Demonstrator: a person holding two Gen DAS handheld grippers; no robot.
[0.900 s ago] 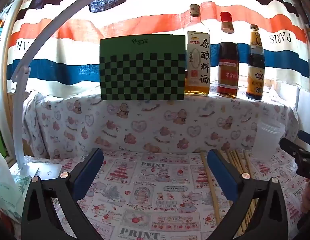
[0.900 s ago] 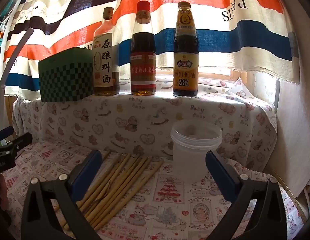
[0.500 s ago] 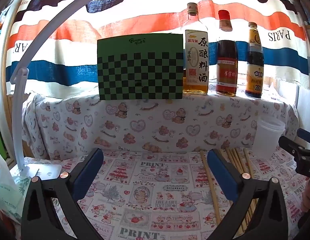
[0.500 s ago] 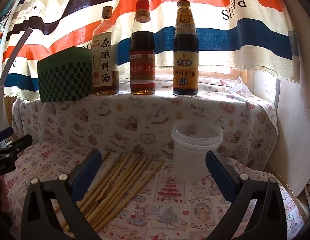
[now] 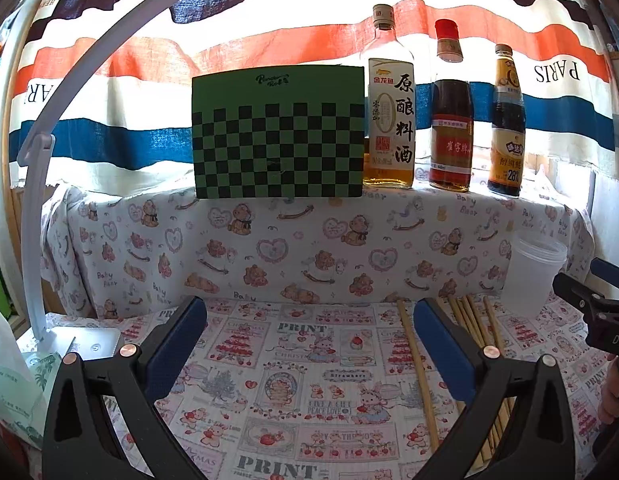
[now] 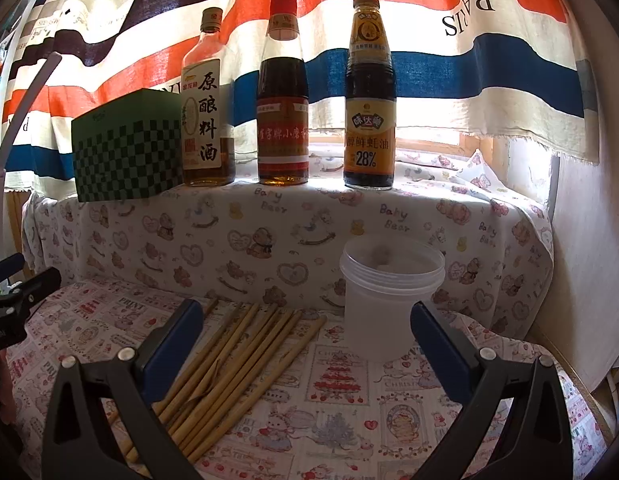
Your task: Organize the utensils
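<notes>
Bamboo chopsticks (image 6: 245, 364) fanned loosely, seemingly bare | left claw (image 5: 309, 344) released | right claw (image 6: 305, 344) released

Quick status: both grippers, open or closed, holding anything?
Left gripper: open, holding nothing, above bare tablecloth.
Right gripper: open, holding nothing; chopsticks lie loose on the cloth, beside the plastic container.

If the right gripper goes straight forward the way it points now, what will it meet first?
Probably the clear plastic cup, standing just ahead and a little right of centre between the open fingers of the right gripper. The chopsticks lie lower and to the left. Depth is hard to judge.
</notes>
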